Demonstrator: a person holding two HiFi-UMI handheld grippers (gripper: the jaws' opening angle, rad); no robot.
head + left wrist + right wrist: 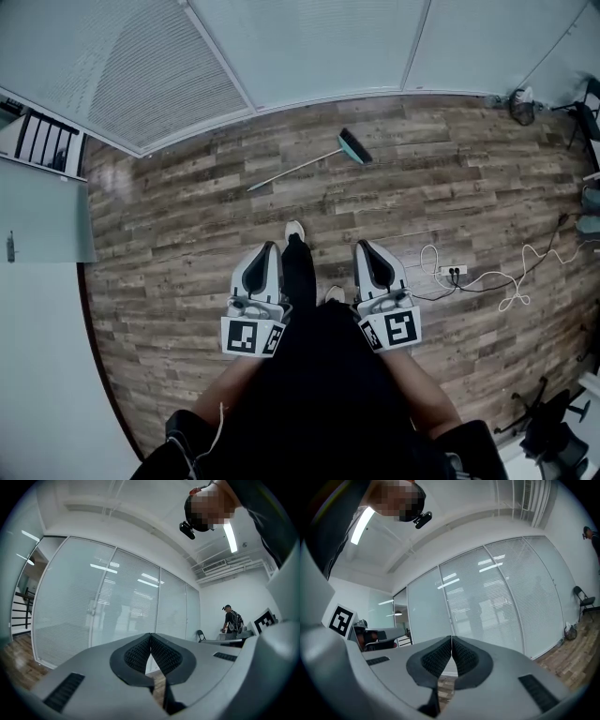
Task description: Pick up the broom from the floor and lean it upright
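The broom [315, 160] lies flat on the wooden floor well ahead of me, its teal head [354, 146] toward the glass wall and its thin grey handle running down to the left. My left gripper [268, 249] and right gripper [367, 247] are held side by side above my legs, far short of the broom and pointing level toward the glass wall. Both are shut with nothing between the pads. In the left gripper view the left gripper [150, 636] shows its ribbed pads pressed together. The right gripper [452, 640] looks the same in the right gripper view. Neither gripper view shows the broom.
A frosted glass wall [309, 47] bounds the floor ahead. A power strip [453, 272] with looping white cables [511, 286] lies to my right. A white partition [37, 225] stands at the left. A person [231, 619] stands at a desk far off, near a chair [582, 597].
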